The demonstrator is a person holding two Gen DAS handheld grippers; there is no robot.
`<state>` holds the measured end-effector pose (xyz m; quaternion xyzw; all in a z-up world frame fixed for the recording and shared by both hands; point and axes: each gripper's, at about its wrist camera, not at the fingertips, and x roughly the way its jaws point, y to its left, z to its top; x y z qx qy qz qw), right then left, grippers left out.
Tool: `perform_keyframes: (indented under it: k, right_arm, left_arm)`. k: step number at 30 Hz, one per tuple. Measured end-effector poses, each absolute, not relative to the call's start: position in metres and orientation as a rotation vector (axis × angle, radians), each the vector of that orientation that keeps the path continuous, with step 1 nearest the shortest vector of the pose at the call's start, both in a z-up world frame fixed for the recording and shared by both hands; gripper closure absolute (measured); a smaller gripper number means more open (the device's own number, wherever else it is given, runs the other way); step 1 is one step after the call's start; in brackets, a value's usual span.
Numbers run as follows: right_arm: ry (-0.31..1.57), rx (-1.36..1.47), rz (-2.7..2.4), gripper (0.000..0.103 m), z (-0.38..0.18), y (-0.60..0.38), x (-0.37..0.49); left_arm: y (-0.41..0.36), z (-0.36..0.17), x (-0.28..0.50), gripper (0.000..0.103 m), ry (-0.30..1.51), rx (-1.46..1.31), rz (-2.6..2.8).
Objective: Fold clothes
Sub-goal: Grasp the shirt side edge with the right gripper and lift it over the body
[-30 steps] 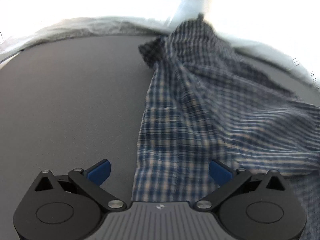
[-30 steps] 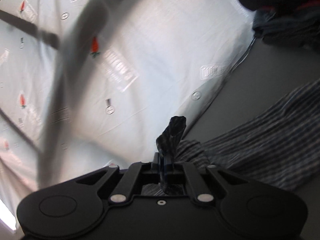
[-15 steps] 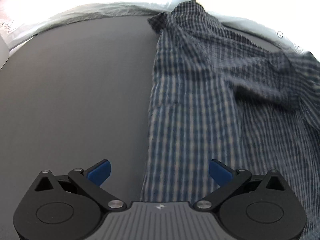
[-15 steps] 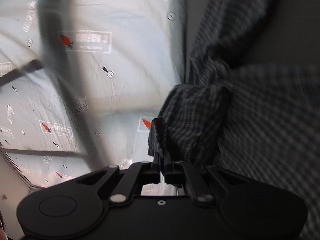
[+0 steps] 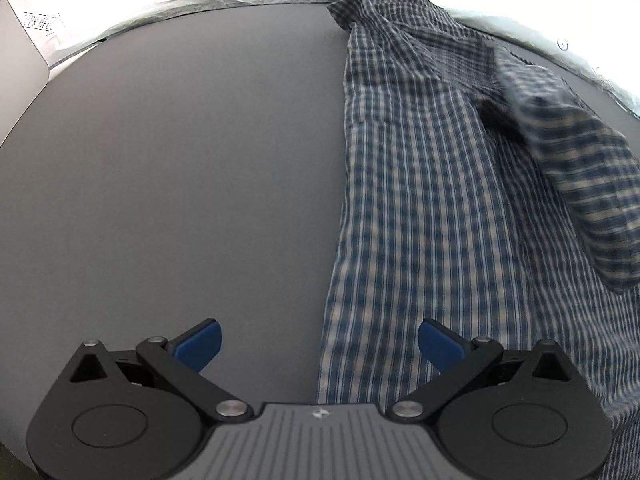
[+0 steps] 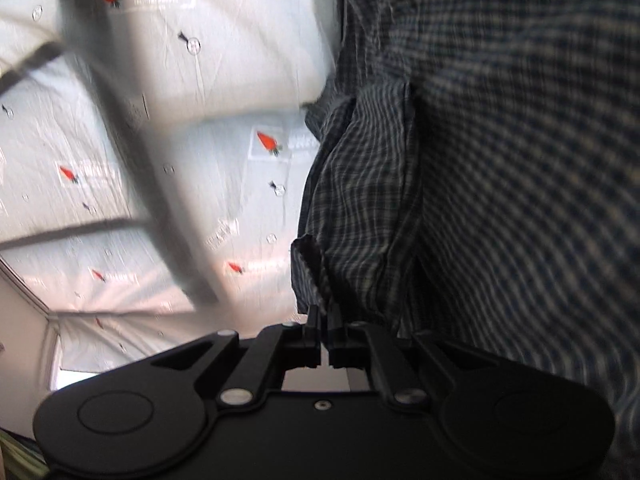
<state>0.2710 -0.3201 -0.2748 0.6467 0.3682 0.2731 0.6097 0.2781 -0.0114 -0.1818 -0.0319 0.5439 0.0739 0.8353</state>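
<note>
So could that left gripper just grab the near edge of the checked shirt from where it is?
Probably yes. The left gripper is open, and the shirt edge lies flat on the grey table between its fingers, with nothing blocking.

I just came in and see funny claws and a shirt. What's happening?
Someone is folding a checked shirt on a grey table with two hand-held grippers. The right gripper is pinched shut on a bit of the shirt and lifts it. The left gripper is open, holding nothing, above the shirt's edge.
</note>
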Motion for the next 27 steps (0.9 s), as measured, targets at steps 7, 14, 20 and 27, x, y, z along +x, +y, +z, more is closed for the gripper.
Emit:
perform_keyframes:
  k: [7, 14, 20, 27]
  right_arm:
    - [0.950, 1.427, 0.658, 0.100, -0.277, -0.308, 0.253]
    - [1.047, 1.353, 0.680, 0.100, -0.281, -0.300, 0.236]
    - [1.126, 1.365, 0.663, 0.100, -0.295, -0.295, 0.227]
    - [1.200, 1.290, 0.675, 0.100, -0.293, -0.287, 0.224]
  left_arm:
    - [-0.016, -0.185, 0.265, 0.000, 1.179, -0.055, 0.144]
    - [-0.020, -0.184, 0.255, 0.000, 1.181, -0.046, 0.150]
    - [-0.022, -0.188, 0.259, 0.000, 1.195, -0.035, 0.159]
    - [-0.025, -0.189, 0.257, 0.000, 1.212, -0.011, 0.144]
